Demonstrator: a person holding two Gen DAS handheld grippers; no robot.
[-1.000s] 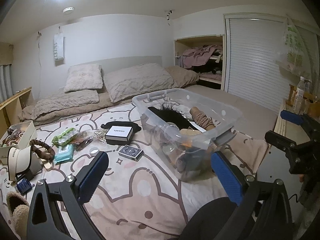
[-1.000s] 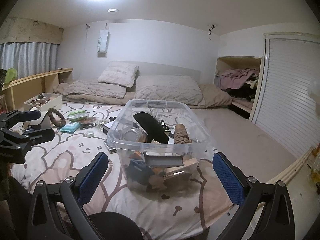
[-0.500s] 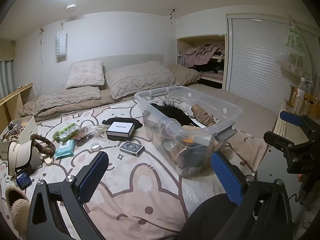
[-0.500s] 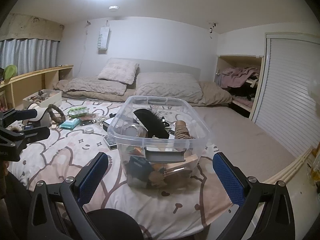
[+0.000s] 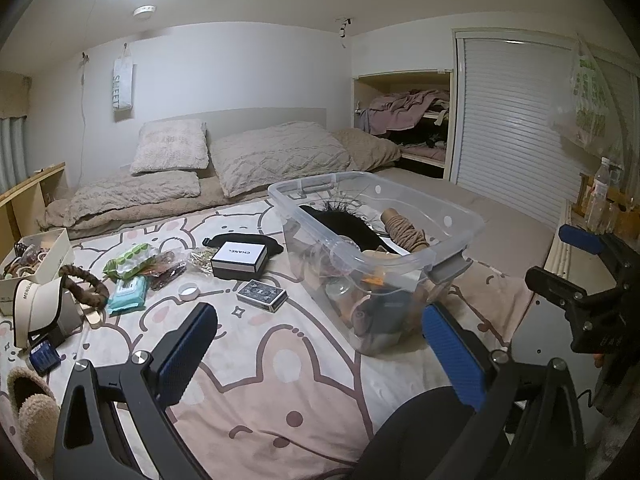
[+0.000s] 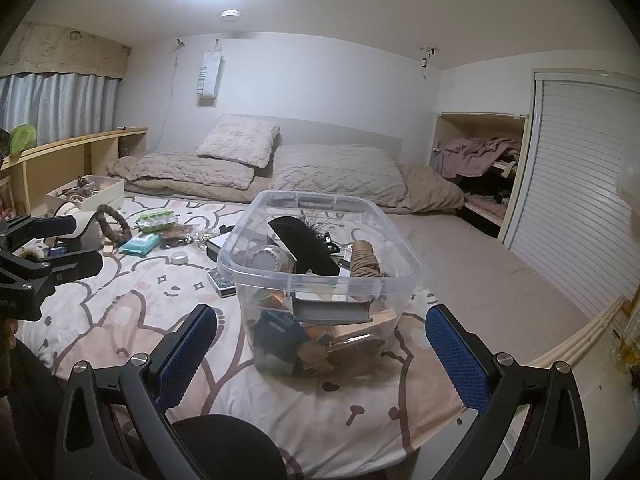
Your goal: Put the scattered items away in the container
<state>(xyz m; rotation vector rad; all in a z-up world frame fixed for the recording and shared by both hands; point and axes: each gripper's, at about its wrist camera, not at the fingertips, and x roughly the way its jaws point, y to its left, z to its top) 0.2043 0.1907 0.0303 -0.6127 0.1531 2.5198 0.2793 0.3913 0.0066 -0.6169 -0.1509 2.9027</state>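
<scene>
Left tongs (image 5: 320, 346) spread wide, holding nothing, right tongs (image 6: 322, 346) likewise wide and unloaded, clear container (image 6: 320, 264) partly filled on bed (image 5: 280, 360), card deck (image 5: 262, 295), Chanel box (image 5: 239, 259), wipes pack (image 5: 127, 295) scattered to its left.

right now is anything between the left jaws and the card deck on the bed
Nothing visible. The left gripper is open and empty, and only bare bedspread lies between it and the card deck. The white cap and Chanel box sit off that line.
</scene>
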